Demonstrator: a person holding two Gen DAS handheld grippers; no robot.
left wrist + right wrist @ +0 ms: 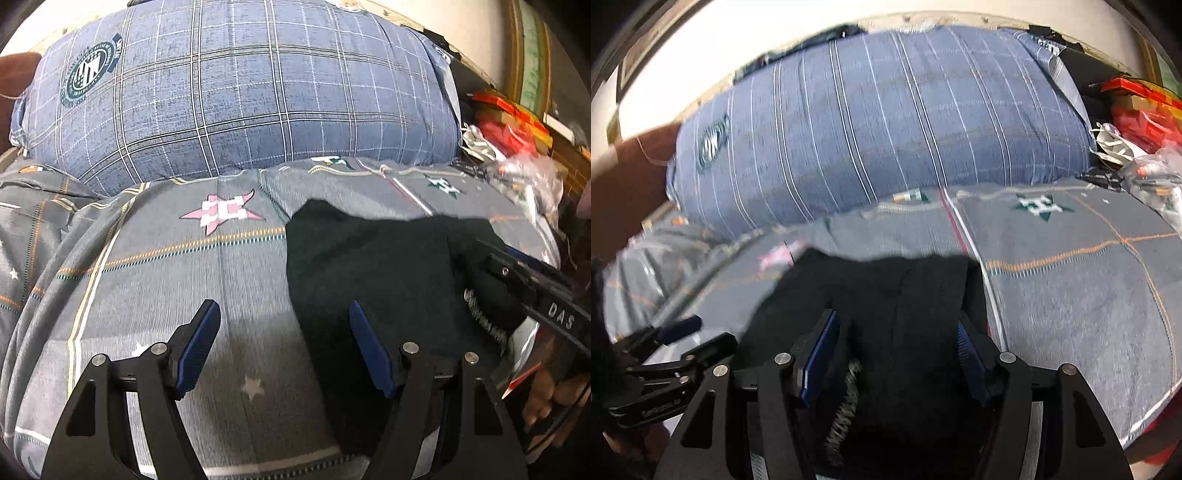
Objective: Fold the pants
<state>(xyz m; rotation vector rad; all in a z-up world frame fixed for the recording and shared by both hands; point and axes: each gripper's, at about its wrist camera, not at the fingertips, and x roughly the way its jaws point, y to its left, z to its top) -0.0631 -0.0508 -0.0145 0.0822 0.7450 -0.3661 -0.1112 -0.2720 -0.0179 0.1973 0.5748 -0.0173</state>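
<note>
The dark pants [886, 317] lie bundled on the grey bedsheet [155, 258], in front of the blue plaid pillow [229, 103]. Right gripper [897, 350] hangs jaws wide right over them, nearer; left gripper [284, 343], also wide, straddles their left edge.

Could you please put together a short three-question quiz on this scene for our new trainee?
1. True or false: the left gripper is shut on the dark pants.
2. What lies behind the pants, against the wall?
A. a blue plaid pillow
B. a wooden chair
C. a laundry basket
3. Fill in: the right gripper has its fingers spread ____ over the pants.

Key:
1. False; it is open, with only one finger over the fabric.
2. A
3. open
</note>
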